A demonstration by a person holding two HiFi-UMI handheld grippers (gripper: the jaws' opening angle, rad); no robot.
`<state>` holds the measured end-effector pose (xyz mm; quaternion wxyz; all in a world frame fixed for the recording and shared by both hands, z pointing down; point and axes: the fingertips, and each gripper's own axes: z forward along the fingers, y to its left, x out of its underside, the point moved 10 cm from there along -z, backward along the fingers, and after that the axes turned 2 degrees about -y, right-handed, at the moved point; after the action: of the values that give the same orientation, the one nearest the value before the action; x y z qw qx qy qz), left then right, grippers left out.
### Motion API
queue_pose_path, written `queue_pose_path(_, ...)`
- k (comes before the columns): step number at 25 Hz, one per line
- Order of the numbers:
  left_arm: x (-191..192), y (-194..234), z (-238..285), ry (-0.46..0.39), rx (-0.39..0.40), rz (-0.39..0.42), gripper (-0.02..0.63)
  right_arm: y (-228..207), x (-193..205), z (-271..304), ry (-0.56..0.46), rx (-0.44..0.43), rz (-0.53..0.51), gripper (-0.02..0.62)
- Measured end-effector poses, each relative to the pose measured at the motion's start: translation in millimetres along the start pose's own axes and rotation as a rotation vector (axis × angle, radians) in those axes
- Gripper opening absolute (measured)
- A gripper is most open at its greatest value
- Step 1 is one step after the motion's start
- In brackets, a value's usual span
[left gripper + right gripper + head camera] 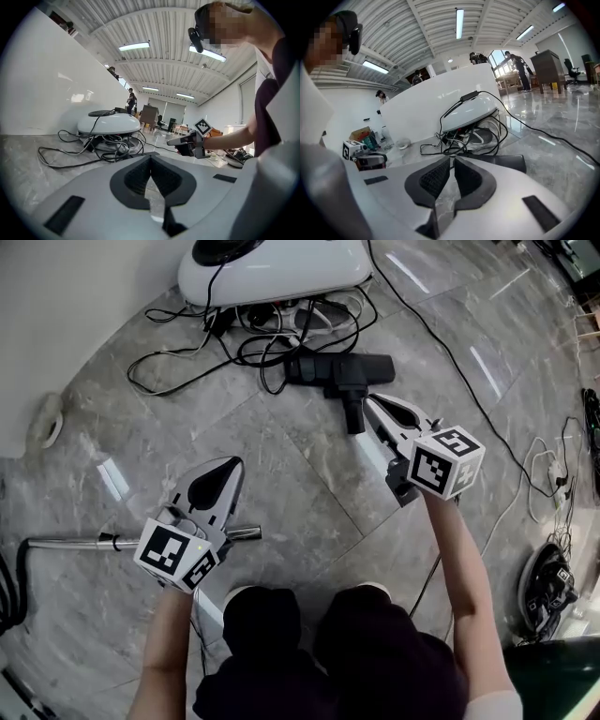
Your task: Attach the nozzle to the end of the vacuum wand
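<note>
Now: blk T-shaped nozzle (342,368) flat on floor (300,493).

The head view looks down at the grey marble floor (281,465). Both gripper views sit low, looking along it. All three see the white rounded vacuum body (272,268). The left view also sees the right gripper (173,140).

Layout, as I saw it in the head view. The vacuum wand (70,542) lay on the floor (309,493) at near left, its free end toward the middle; my left gripper (225,467) stood over that end. The nozzle (339,369) lay farther ahead, right of centre, with my right gripper (372,401) just beside its neck. Left of and behind the nozzle lay tangled cables (187,348); behind those sat the machine housing (281,273).
</note>
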<state>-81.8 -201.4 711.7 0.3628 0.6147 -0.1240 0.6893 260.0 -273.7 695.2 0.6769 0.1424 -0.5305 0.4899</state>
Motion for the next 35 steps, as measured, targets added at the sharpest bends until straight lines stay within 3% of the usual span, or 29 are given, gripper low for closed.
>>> queue_pose_path(2,2.6,-1.8,-4.0,-0.004,-0.005,-0.006,0.009,-5.3,-1.3,4.5,0.037,-0.02,0.047,0.029)
queue_pose_path(3,3.8,-2.6,-5.4,0.0,-0.009,-0.005,0.009,-9.0,-1.3,8.2,0.07,-0.033,0.072,0.072)
queue_pose_path(5,6.1,-3.5,-7.5,0.014,-0.011,0.0,0.009,-19.4,-0.2,17.5,0.151,-0.048,0.12,0.235)
queue_pose_path(6,7.4,-3.1,-8.5,0.023,-0.011,0.003,0.009,-26.0,0.4,21.8,0.189,-0.04,0.145,0.267)
queue_pose_path(9,11.1,1.4,-11.0,0.034,-0.019,-0.001,0.009,-46.7,4.6,33.8,0.275,0.002,0.257,0.297)
queue_pose_path(14,16.3,6.4,-9.0,0.037,-0.023,-0.011,0.009,-71.7,29.2,52.9,0.382,-0.006,0.512,0.304)
queue_pose_path(23,29.4,15.7,-10.5,0.133,-0.012,0.015,0.009,-81.3,43.5,96.6,0.573,0.036,0.475,0.304)
queue_pose_path(29,37.7,18.2,-10.5,0.152,-0.002,0.013,0.009,-82.7,48.8,109.4,0.623,0.091,0.515,0.301)
queue_pose_path(33,40.5,17.6,-8.2,0.151,0.002,0.002,0.009,-86.2,51.9,109.1,0.626,0.104,0.547,0.204)
queue_pose_path(35,40.7,17.1,-6.9,0.153,0.006,0.005,0.009,-87.1,53.6,109.6,0.617,0.089,0.577,0.199)
